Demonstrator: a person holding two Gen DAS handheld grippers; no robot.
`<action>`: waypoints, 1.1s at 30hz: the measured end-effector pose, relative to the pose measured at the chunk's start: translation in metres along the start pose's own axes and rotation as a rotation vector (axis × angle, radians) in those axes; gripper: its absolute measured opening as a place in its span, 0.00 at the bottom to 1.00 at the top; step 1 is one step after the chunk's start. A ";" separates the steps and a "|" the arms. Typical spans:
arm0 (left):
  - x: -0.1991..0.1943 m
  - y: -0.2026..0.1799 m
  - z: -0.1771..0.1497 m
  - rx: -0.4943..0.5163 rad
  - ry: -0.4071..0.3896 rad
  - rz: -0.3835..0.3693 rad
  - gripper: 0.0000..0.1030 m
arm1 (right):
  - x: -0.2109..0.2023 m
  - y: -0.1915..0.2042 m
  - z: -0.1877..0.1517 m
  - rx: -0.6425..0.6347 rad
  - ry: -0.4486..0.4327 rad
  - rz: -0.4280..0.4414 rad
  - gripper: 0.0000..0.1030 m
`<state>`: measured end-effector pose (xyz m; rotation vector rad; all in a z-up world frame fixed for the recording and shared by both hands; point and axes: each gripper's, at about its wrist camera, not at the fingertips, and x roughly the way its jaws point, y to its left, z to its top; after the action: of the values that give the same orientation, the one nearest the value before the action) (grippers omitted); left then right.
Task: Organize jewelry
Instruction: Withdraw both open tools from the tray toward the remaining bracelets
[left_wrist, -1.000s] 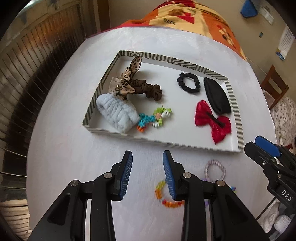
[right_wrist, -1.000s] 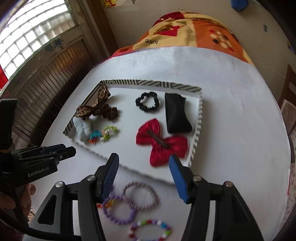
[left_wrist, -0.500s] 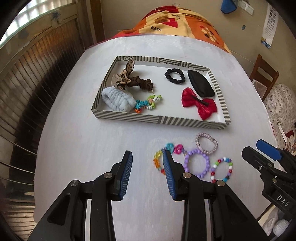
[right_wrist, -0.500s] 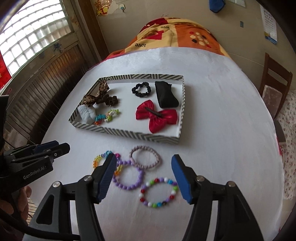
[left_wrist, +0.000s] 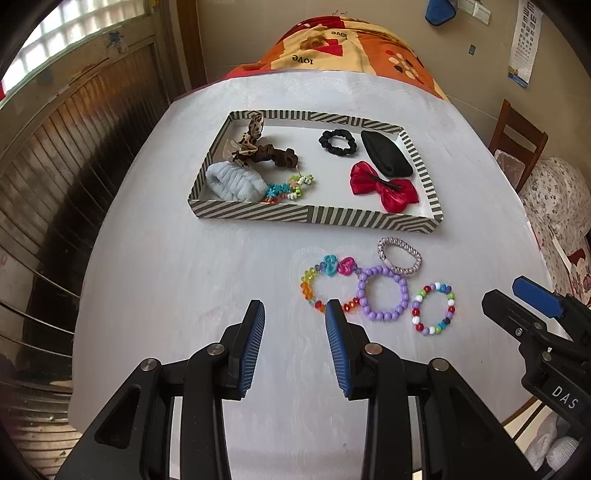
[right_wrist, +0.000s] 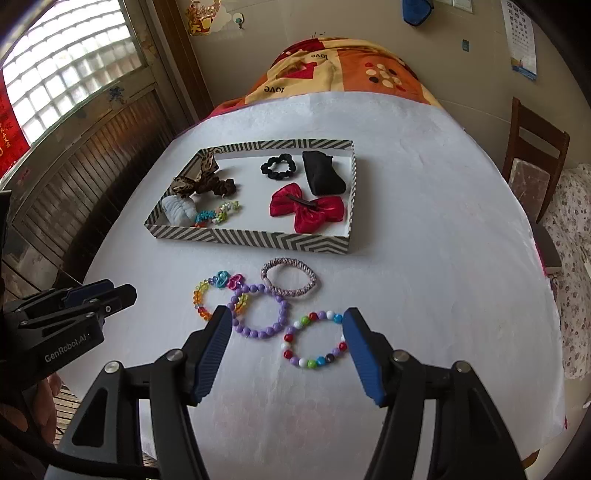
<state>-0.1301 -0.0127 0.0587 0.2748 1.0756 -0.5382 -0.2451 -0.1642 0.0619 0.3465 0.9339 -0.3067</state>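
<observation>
Now both grippers have pulled back from the striped tray (left_wrist: 314, 218); left gripper (left_wrist: 294, 345) and right gripper (right_wrist: 286, 350) hang released, empty, while four bracelets, including the purple bead bracelet (right_wrist: 258, 312), lie on the table beside the tray, awaiting pickup.

Home interior, looks like a lived-in room. Evidence: table under a white cloth (right_wrist: 406, 184), with a bright orange patterned blanket (right_wrist: 343, 70) printed "love" at its far end; wooden dining chair (right_wrist: 535, 155) beside it; floral bedding or cushion (left_wrist: 554, 199) at the right edge; glass-block window (right_wrist: 62, 66) over dark wood panelling; wall calendar (right_wrist: 522, 40), light switch (left_wrist: 474, 9), red paper decoration (right_wrist: 9, 129) by the window.
</observation>
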 end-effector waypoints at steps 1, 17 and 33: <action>-0.001 0.000 -0.001 -0.001 -0.002 0.000 0.25 | -0.001 0.000 -0.001 -0.001 0.001 -0.002 0.64; -0.007 -0.010 -0.010 0.004 -0.009 0.000 0.25 | -0.010 -0.008 -0.017 0.008 0.007 -0.005 0.64; 0.017 0.005 -0.014 -0.063 0.086 -0.067 0.25 | 0.002 -0.030 -0.023 0.046 0.038 -0.006 0.64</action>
<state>-0.1321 -0.0066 0.0371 0.2086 1.1860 -0.5549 -0.2730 -0.1817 0.0432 0.3928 0.9665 -0.3281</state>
